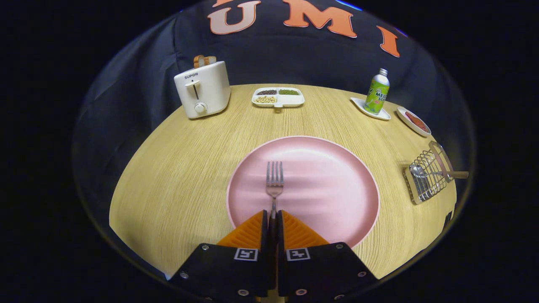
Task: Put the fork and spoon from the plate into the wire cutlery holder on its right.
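Note:
A metal fork (274, 182) lies over the pink plate (332, 185), tines pointing away from me. Its handle runs back between my two fingers, and my gripper (273, 215) is shut on that handle. To the right of the plate stands the wire cutlery holder (426, 176) with a wooden frame. A spoon (438, 173) rests in it, bowl toward the plate and wooden handle sticking out to the right. I cannot tell whether the fork touches the plate or hangs just above it.
On the round wooden table (181, 176), a white toaster (203, 88) with bread stands at the back left. A divided white dish (278, 97) of beans sits at the back middle. A green bottle (377, 92) on a white coaster and a small dish (414, 121) stand at the back right.

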The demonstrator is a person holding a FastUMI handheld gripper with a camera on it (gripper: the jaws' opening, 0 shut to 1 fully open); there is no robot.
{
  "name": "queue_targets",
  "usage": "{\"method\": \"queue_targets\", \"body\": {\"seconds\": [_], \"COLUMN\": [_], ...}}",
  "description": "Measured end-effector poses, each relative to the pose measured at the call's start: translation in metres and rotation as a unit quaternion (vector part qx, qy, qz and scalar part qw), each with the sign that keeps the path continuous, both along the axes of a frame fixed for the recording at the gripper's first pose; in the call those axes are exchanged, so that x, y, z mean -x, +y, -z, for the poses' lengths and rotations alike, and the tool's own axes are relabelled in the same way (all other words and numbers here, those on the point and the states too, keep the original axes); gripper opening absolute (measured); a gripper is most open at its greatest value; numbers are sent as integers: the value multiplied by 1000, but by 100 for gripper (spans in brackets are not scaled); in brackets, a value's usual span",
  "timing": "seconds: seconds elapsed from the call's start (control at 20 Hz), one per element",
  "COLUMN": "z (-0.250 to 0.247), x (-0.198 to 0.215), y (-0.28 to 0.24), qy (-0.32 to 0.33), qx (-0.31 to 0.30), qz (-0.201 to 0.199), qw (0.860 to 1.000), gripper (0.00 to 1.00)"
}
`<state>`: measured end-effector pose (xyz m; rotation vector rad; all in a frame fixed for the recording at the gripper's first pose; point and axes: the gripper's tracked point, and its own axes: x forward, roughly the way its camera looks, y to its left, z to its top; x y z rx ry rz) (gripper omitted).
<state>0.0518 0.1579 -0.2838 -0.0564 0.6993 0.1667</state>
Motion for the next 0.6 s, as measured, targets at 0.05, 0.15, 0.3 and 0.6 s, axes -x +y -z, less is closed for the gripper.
{"method": "queue_targets", "body": {"seconds": [0.05, 0.15, 0.3, 0.6], "z": [0, -1, -7, -40], "x": [0, 0, 2, -1], "y": [-2, -3, -8, -29], "qy": [2, 6, 14, 12], "qx": [-2, -1, -7, -19], "qz": [3, 8, 7, 0], "qw": [1000, 1000, 1000, 1000], "gripper": [8, 5, 5, 5]}}
